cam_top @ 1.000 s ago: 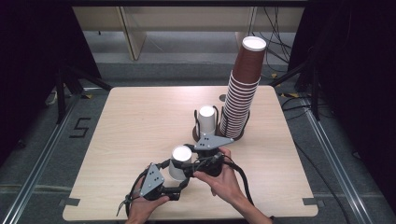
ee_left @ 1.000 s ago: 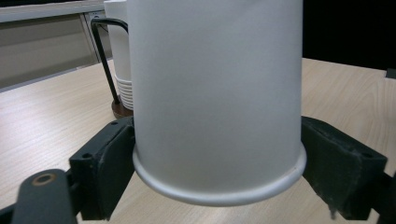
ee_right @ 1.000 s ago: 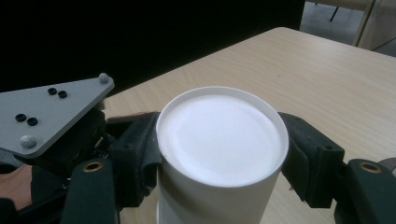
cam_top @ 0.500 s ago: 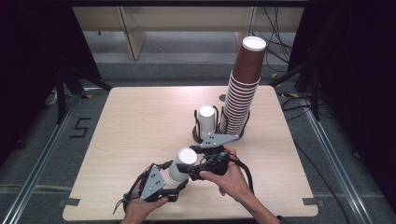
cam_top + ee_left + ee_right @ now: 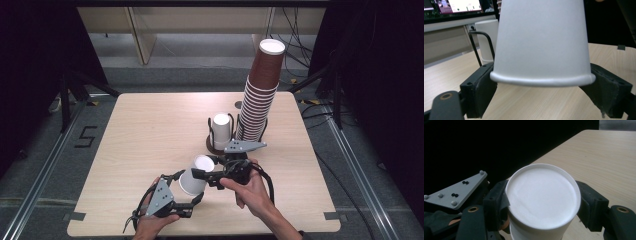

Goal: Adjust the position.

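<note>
A white paper cup [image 5: 195, 176] hangs upside down and tilted over the table's near middle, held between both grippers. My left gripper [image 5: 186, 189] grips it from the near left; in the left gripper view the left gripper [image 5: 542, 86] has its black jaws pressed on either side of the cup [image 5: 541, 42] at the rolled rim. My right gripper [image 5: 205, 167] reaches in from the right. In the right gripper view the right gripper [image 5: 544, 203] clamps the cup [image 5: 541, 195] just below its closed base, which faces the camera.
A black wire cup holder [image 5: 215, 145] stands at the table's middle right with another white cup [image 5: 221, 130] in it. Beside it rises a tall leaning stack of brown cups [image 5: 260, 97]. The table's near edge [image 5: 200, 232] lies just below the hands.
The cup's top end and the right gripper have drifted a little right and away from me, tilting the cup more. The left gripper has barely moved.
</note>
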